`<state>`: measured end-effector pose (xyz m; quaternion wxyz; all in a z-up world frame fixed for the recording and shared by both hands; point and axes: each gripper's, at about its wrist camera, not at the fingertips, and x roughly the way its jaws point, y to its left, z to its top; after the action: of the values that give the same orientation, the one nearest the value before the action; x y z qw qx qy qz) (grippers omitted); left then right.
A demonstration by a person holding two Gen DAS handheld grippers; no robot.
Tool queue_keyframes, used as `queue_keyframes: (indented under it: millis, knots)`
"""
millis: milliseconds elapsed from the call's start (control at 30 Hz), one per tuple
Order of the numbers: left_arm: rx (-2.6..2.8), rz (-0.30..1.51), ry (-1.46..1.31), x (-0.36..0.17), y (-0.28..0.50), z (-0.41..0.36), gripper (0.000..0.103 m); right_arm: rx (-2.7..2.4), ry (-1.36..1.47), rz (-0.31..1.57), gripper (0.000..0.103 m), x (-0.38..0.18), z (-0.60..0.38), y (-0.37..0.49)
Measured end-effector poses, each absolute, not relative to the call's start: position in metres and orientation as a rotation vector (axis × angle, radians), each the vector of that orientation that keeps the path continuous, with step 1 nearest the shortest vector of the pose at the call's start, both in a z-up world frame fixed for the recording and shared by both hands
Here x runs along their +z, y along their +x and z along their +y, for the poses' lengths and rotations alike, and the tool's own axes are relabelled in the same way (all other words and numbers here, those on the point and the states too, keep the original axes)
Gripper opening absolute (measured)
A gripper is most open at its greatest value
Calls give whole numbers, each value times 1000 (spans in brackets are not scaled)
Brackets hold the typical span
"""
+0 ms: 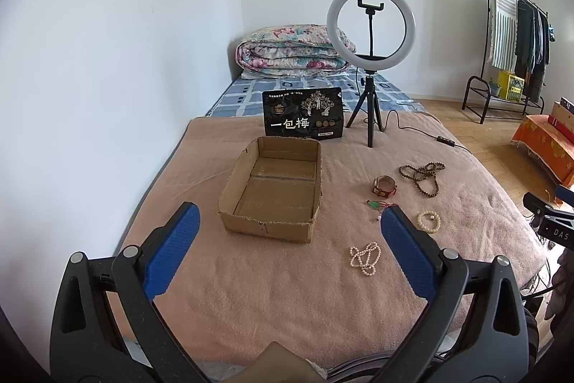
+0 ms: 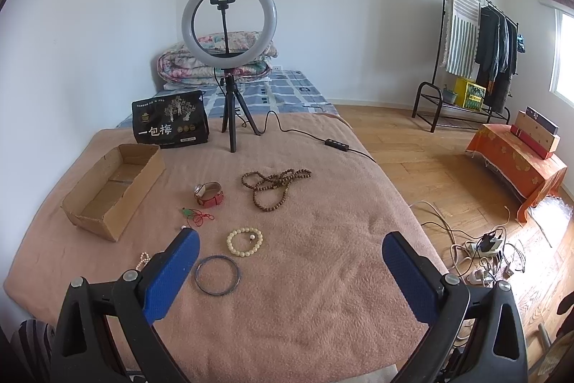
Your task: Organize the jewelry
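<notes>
Nearest my right gripper [image 2: 290, 244], jaws spread wide and empty like my left gripper [image 1: 288, 216], lies the blue bangle [image 2: 217, 274]. I'd pinch its rim squarely, then carry it left into the cardboard box [image 2: 107, 200], which looks empty.

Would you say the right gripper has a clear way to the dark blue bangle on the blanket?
Probably yes: the right gripper is open and empty, and the bangle lies flat just ahead by its left finger, nothing covering it.
</notes>
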<state>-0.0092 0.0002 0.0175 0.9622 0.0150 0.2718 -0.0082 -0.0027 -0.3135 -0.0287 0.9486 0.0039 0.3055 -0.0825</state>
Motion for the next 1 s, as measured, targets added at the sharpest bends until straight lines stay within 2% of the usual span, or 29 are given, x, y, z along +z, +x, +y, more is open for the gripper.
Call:
queue_keyframes:
  millis: [1000]
  knots:
    - [-20,550,28,23,-3,3,102,-161,13,622,103,-27,-312,0]
